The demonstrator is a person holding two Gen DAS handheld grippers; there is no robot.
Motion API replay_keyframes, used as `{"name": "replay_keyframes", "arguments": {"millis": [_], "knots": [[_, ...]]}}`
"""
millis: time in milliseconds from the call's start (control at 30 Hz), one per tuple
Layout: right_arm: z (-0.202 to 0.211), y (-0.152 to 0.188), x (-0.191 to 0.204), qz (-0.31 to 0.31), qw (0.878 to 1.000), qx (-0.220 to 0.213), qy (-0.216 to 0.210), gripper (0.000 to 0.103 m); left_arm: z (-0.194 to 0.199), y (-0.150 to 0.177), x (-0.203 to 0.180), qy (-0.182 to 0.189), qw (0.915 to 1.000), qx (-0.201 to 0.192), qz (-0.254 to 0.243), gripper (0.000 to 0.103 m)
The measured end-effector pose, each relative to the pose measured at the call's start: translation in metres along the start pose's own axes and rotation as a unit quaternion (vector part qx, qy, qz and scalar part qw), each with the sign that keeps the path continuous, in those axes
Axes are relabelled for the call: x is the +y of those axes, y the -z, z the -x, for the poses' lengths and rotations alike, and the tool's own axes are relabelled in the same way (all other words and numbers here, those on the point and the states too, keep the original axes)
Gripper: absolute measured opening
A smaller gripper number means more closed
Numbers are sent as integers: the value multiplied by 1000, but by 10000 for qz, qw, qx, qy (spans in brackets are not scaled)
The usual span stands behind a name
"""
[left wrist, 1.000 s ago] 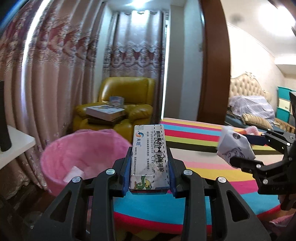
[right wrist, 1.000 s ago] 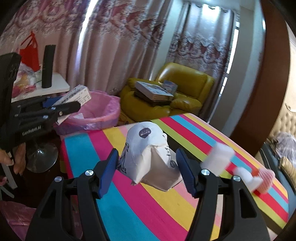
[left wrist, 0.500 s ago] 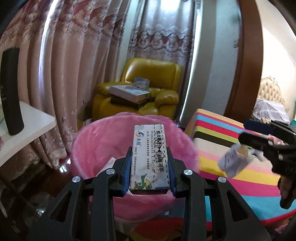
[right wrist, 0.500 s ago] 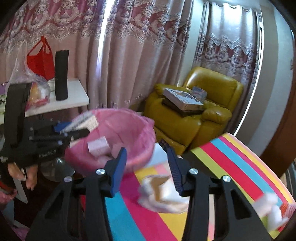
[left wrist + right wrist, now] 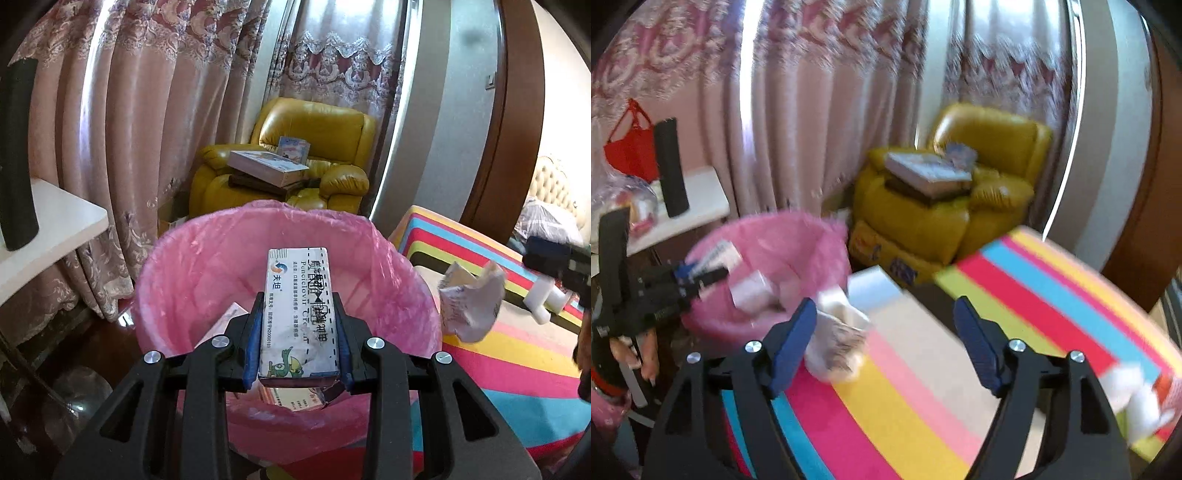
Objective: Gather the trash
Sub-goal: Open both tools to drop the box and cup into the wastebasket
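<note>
Bin-wise, one pink-lined trash bin (image 5: 207,273) sits just beside the striped table (image 5: 517,354), left gripper (image 5: 299,345) clamped on one medicine box (image 5: 298,314) over it, right gripper (image 5: 886,343) opening, one crumpled wrapper (image 5: 838,343) loose by its left finger.

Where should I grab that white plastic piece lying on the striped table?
Probably across one of its stubby round arms, coming down from above: the white plastic piece lies flat on the striped table, so its sides are free, its underside isn't.
</note>
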State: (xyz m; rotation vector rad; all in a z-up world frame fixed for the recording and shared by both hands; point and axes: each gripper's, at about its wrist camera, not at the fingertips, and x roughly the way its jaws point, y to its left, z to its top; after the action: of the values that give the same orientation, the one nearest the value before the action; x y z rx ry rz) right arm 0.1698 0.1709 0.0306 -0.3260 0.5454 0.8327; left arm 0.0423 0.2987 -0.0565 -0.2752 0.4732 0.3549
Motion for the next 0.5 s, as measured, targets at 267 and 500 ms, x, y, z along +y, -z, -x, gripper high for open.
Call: {"name": "replay_keyframes", "arguments": {"millis": [267, 500], "knots": [[-28, 24, 29, 57, 9975, 363, -606, 76, 4, 6, -5, -19, 10000, 14, -66, 33], [-36, 41, 58, 651, 9930, 717, -683, 45, 5, 8, 6, -66, 10000, 1, 29, 33]]}}
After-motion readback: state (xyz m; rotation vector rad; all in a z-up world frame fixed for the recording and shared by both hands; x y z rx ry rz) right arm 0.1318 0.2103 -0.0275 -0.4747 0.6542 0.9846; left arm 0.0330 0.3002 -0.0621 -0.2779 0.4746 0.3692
